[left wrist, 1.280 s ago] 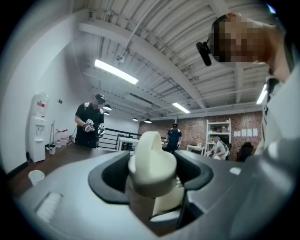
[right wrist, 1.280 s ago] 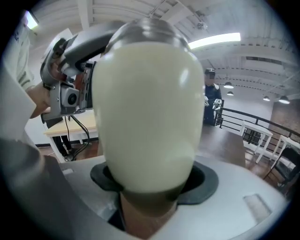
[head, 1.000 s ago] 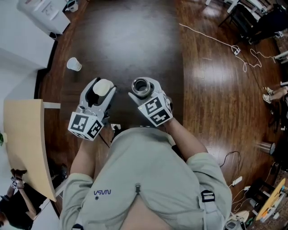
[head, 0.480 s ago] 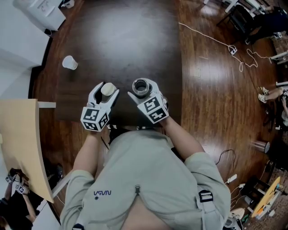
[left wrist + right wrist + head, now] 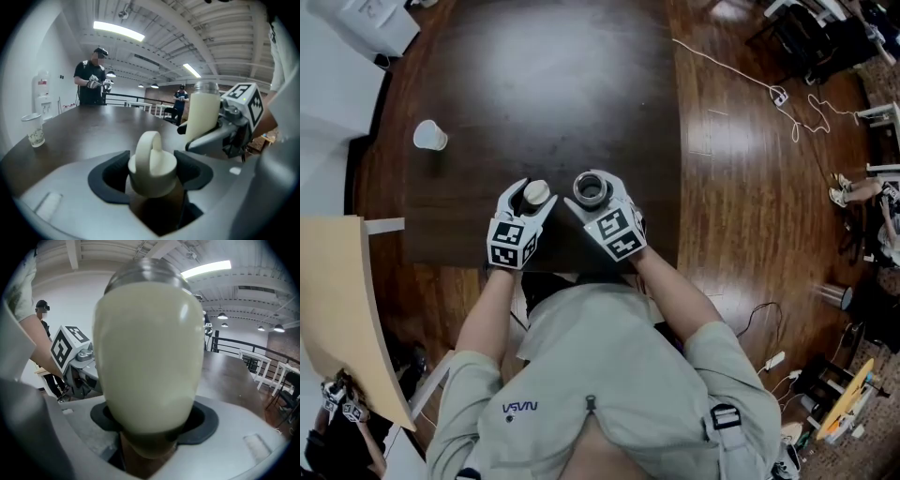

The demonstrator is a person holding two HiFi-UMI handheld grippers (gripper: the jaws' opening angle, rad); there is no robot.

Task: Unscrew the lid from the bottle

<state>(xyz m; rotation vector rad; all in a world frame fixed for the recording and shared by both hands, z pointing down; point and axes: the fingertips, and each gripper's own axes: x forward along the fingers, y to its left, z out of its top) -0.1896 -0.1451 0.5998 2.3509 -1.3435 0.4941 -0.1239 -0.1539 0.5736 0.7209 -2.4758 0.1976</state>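
- Dark brown table (image 5: 534,84), with a pale sheen at its middle.
- Cream lid (image 5: 152,161) with a matching cream loop.
- Cream bottle (image 5: 147,348), steel-grey at the neck.
- Grey shells, black pads and black-and-white square markers on the left gripper (image 5: 531,192) and right gripper (image 5: 592,190).
- White cup (image 5: 429,135) on the table, faintly speckled.
- Beside the table, reddish-brown floorboards (image 5: 750,187) and a person's pale sage shirt (image 5: 600,375).

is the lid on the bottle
No, the lid is held in the left gripper, apart from the bottle, whose mouth is open.
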